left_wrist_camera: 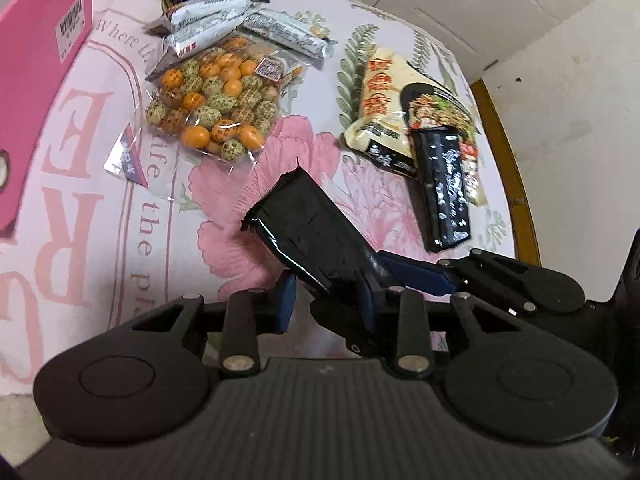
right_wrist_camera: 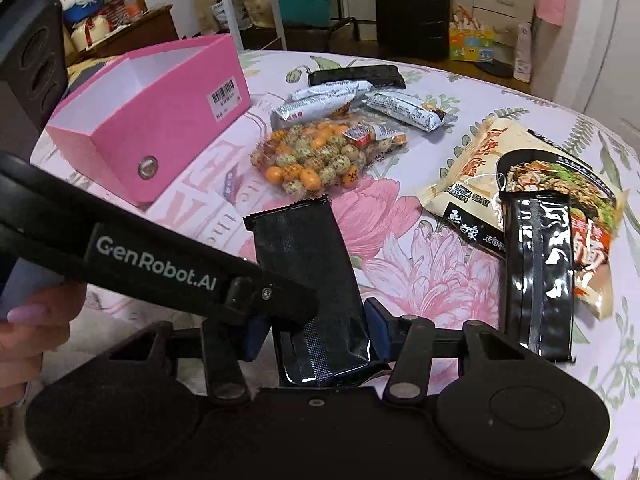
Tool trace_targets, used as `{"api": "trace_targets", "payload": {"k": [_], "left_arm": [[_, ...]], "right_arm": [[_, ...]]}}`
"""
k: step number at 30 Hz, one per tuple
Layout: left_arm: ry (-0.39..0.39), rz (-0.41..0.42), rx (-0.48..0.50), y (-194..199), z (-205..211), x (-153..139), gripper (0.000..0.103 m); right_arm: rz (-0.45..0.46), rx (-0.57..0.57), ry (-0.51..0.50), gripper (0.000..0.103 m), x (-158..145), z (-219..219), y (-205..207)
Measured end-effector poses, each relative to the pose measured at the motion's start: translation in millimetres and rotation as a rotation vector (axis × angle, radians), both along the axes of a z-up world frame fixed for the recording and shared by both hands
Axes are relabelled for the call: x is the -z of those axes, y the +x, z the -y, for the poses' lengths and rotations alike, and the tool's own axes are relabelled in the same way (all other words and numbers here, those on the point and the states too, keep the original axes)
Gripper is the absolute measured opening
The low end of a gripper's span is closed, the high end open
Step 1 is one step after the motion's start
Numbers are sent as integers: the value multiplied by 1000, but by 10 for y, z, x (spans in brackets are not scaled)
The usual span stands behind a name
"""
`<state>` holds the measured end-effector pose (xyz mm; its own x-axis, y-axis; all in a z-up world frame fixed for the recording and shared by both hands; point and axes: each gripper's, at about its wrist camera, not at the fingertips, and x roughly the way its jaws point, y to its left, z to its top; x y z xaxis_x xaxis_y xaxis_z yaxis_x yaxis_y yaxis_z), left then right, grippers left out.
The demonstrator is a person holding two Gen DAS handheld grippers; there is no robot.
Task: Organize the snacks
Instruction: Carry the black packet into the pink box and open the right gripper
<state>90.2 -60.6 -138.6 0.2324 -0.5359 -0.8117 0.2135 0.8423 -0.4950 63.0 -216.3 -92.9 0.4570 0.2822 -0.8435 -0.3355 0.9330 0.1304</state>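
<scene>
A black foil snack packet is held above the flowered tablecloth. My right gripper is shut on its near end, blue pads on both sides. My left gripper also has the packet between its blue pads, and its arm crosses the right wrist view at the left. An open pink box stands at the left. A clear bag of orange and green sweets lies in the middle.
White snack bars and another black packet lie behind the sweets. A noodle bag with a black packet on it lies at the right. The table's wooden edge runs along the right.
</scene>
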Motion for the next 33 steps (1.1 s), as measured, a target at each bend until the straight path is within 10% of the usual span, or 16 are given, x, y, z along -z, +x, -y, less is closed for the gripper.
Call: {"api": "trace_targets", "payload": {"k": [15,33], "left_arm": [[75,116,7,-287,-498,-737,32],[87,267,-265,33,-2084,-1130,32]], "right_arm": [[50,-17,44,56,-622,-524,-184],[174,-318,100,55,-911,-1898,576]]}}
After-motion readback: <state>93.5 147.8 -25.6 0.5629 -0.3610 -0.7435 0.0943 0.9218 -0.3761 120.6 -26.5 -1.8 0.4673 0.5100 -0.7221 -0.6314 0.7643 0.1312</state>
